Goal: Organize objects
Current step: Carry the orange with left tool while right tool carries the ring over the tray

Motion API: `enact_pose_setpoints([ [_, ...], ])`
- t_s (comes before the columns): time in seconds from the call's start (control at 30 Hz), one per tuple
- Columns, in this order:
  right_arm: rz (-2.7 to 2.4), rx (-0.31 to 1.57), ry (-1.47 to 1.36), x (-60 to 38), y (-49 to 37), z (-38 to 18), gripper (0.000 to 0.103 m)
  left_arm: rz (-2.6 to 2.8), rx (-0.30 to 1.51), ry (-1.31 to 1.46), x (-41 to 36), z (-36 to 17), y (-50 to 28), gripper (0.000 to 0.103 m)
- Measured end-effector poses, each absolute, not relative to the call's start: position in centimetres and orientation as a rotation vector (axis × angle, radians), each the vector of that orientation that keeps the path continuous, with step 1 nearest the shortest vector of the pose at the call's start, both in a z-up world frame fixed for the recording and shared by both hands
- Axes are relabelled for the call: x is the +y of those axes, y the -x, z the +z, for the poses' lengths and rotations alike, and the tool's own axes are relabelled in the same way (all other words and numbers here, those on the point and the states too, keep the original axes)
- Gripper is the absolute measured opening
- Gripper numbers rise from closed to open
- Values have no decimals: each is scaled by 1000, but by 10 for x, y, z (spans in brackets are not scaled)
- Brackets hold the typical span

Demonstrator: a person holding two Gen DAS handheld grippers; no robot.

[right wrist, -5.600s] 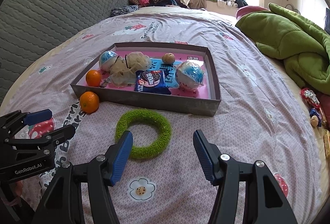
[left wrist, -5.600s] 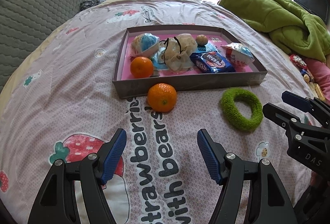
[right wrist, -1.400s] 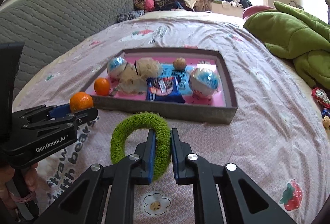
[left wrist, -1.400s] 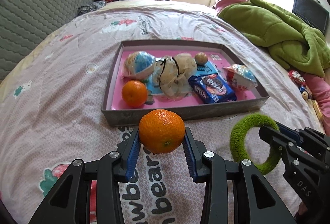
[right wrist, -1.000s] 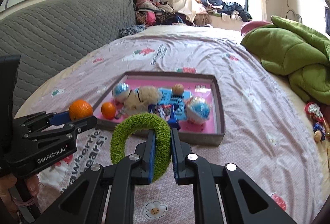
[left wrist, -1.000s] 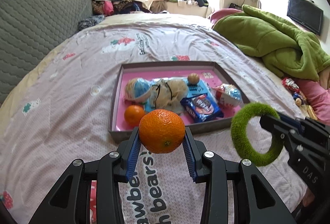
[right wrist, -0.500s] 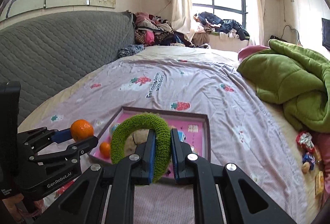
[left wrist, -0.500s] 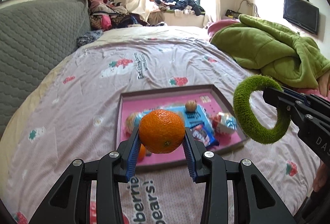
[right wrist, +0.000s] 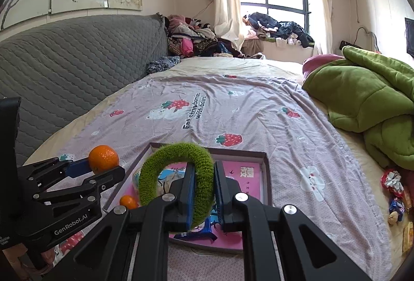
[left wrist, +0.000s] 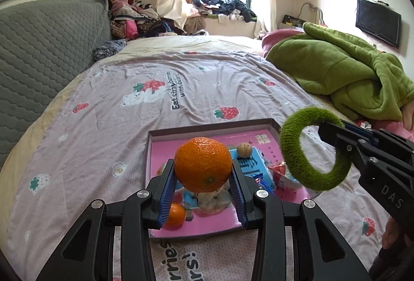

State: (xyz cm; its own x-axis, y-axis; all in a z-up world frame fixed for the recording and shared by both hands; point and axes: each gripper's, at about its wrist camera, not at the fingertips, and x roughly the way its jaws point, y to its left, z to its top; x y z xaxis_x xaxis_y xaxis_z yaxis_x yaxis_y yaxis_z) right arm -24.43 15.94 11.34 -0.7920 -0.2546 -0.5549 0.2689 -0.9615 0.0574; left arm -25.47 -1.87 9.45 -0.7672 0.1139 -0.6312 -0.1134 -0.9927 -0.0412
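My left gripper (left wrist: 203, 186) is shut on an orange (left wrist: 203, 164) and holds it in the air above the grey tray (left wrist: 155, 137) with a pink floor. Another orange (left wrist: 174, 215), a walnut (left wrist: 244, 149), a blue packet and wrapped snacks lie in the tray. My right gripper (right wrist: 201, 193) is shut on a fuzzy green ring (right wrist: 160, 172), lifted over the tray (right wrist: 266, 177). In the left wrist view the green ring (left wrist: 292, 164) hangs at the right. In the right wrist view the held orange (right wrist: 103, 155) shows at the left.
The tray rests on a bed with a pink strawberry-print sheet (left wrist: 181, 79). A grey quilted headboard (left wrist: 38, 48) runs along the left. A green blanket (left wrist: 336, 73) is heaped at the right, with small toys (right wrist: 393, 193) near the bed's right edge.
Both grippers have risen and moved forward over the tray with the orange and the green ring still held. The tray now sits lower in both views.
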Motion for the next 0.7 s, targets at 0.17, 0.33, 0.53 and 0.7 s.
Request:
enact_pose_setpoints([
  [0.17, -2716, 42, -894, 153, 256, 91, 14, 2818, -4, 1072, -17, 68, 267, 41],
  [0.33, -2696, 47, -948, 149, 267, 69, 14, 2796, -8, 1123, -16, 43, 278, 41],
  [0.53, -2682, 61, -1014, 146, 283, 45, 14, 2772, 7, 1169, -12, 20, 288, 41],
  [0.7, -2665, 82, -1050, 140, 292, 28, 14, 2747, 30, 1200, -7, 4, 293, 41],
])
